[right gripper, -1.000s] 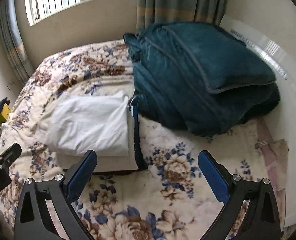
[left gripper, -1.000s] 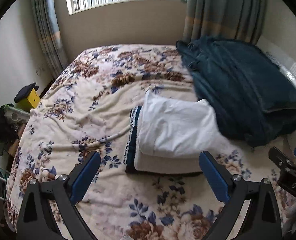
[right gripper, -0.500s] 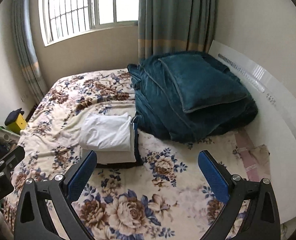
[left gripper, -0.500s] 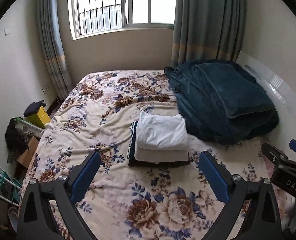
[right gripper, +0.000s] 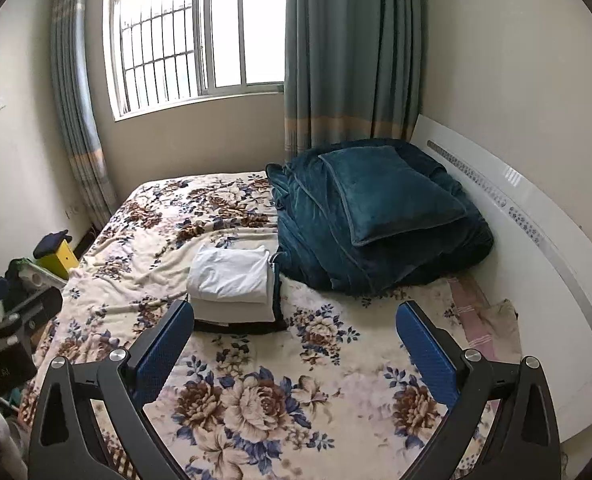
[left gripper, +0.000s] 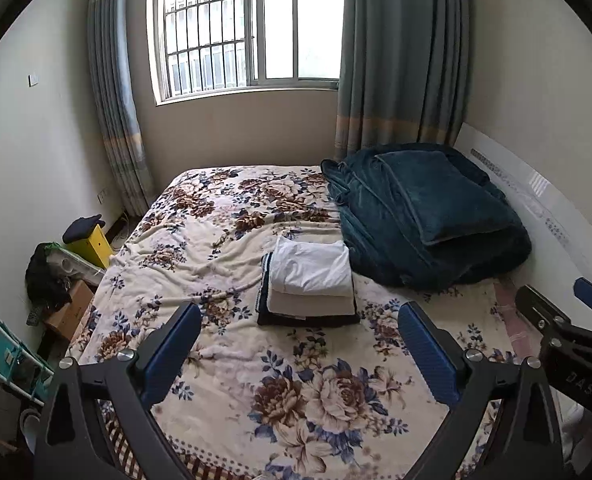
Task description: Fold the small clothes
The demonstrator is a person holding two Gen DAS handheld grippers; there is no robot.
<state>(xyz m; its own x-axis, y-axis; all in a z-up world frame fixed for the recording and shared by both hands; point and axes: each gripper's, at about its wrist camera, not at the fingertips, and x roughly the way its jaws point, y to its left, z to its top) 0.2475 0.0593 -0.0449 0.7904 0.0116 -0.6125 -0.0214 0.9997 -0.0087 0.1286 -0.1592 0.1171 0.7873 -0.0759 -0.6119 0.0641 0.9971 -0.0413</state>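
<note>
We hold the left tool (left gripper: 298,346) and the right tool (right gripper: 292,342) wide apart and empty, well back from the neat stack of folded small clothes (left gripper: 310,282), which suggests the folding is done. The stack sits mid-bed on the soft floral fleece bedspread (left gripper: 224,248), just beside the plush teal folded blanket (left gripper: 428,216): smooth white cotton on top, cream beneath, dark knit at the base, edges squared so it stays stable

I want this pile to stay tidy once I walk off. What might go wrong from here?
The stack of folded clothes sits on a rumpled floral bedspread, so it may lean or slide. Its white top piece lies slightly askew over the layers below and might slip. The teal blanket heaped beside it could slump onto it.
</note>
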